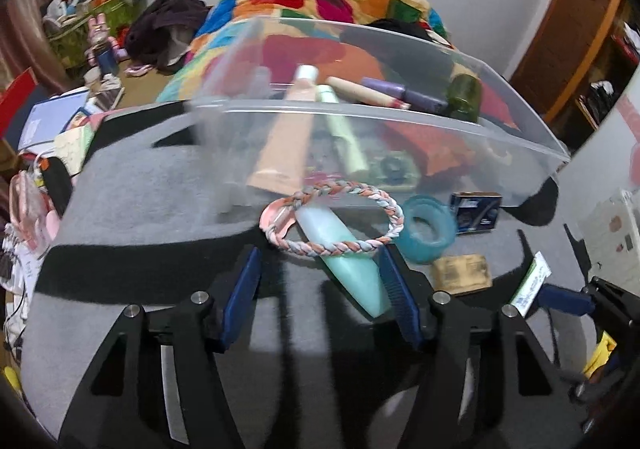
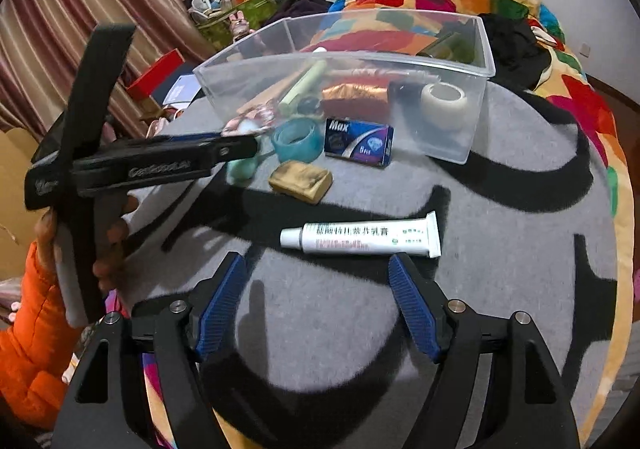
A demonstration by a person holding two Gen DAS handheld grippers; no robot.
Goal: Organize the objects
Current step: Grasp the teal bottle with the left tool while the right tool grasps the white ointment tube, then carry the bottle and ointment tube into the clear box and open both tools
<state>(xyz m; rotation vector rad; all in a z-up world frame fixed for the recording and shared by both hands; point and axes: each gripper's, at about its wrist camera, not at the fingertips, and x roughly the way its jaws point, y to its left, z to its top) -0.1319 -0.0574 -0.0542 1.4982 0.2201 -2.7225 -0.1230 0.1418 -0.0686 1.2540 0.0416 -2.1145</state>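
Both tongs (image 1: 320, 269) (image 2: 316, 277) gape — mint tube (image 1: 348, 249) half-hidden under braided band (image 1: 336, 223).

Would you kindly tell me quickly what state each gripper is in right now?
Left gripper: open, pads apart around the mint tube, not pressing it.
Right gripper: open, empty, just short of the white tube.

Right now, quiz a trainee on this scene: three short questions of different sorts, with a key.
1. True or false: the white ointment tube lies inside the clear plastic bin.
2. What lies draped over the pale teal bottle? A) braided pastel hair band B) teal tape ring C) dark blue Max box
3. Fill in: the right gripper hovers with open jaws nearest the ____.

Key: 1 false; 2 A; 3 white ointment tube.
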